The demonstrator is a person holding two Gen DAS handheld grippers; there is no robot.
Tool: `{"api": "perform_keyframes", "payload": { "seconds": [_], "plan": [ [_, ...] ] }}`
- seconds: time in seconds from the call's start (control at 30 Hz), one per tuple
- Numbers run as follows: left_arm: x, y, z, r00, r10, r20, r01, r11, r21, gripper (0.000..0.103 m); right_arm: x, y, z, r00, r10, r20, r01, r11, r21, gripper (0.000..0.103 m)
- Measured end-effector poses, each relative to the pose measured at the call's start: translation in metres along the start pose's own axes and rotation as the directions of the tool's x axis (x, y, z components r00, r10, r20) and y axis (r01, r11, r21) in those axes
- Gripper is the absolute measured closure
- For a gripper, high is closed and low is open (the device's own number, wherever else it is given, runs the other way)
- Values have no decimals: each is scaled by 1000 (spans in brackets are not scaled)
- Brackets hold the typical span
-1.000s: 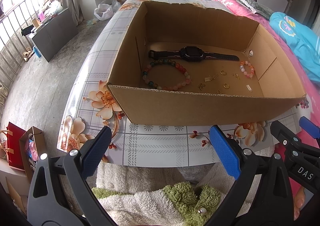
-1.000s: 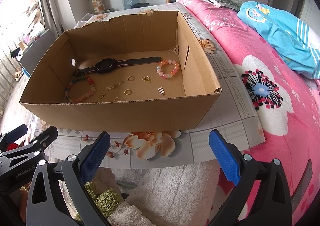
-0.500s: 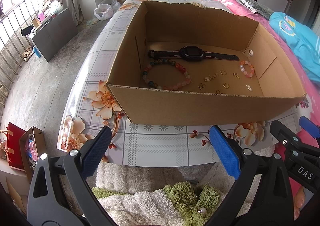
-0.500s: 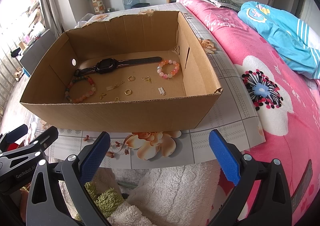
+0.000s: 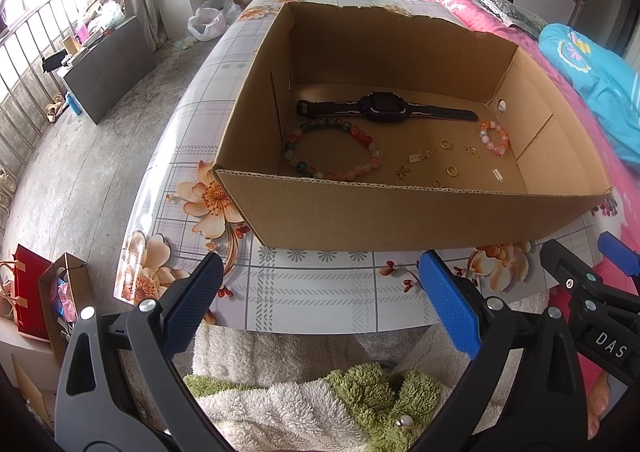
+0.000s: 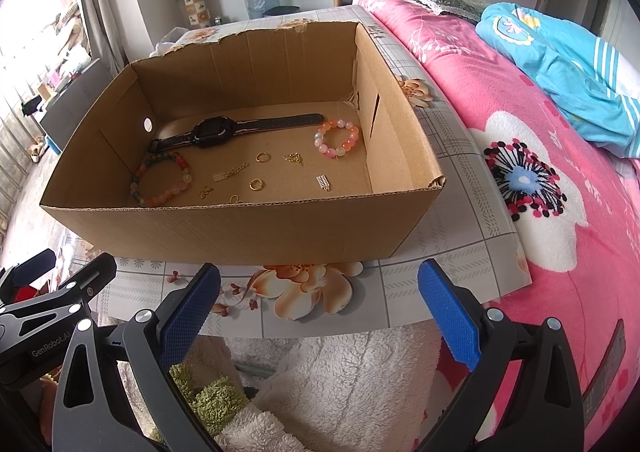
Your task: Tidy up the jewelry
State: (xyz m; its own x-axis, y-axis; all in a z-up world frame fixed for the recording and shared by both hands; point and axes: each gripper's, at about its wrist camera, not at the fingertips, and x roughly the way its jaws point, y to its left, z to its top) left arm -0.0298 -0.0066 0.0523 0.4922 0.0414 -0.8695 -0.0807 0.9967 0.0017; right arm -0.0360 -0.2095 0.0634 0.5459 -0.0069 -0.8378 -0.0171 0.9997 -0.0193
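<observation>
Both grippers, left gripper (image 5: 320, 306) and right gripper (image 6: 318, 306), are hovering near the cardboard box (image 6: 240, 230), jaws wide and empty; smartwatch (image 6: 212, 132), bead bracelets and gold pieces are lying spread apart on its floor, each reachable singly

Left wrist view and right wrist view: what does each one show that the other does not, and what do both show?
Only the left wrist view shows the red bag on the floor and the window railing.

Only the right wrist view shows the large white flower printed on the pink blanket.

Both show the cardboard box on the floral table, holding a black watch, two bead bracelets and small gold pieces. Both show the blue bedding.
</observation>
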Motion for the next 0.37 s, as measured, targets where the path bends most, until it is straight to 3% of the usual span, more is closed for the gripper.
{"api": "perform_keyframes", "payload": {
  "seconds": [0.37],
  "plan": [
    [0,1,-2,1000,-5,-2,5,1000,-6,8,0,2,0,1000,-1,0,1,1000,-2,7]
  ]
}}
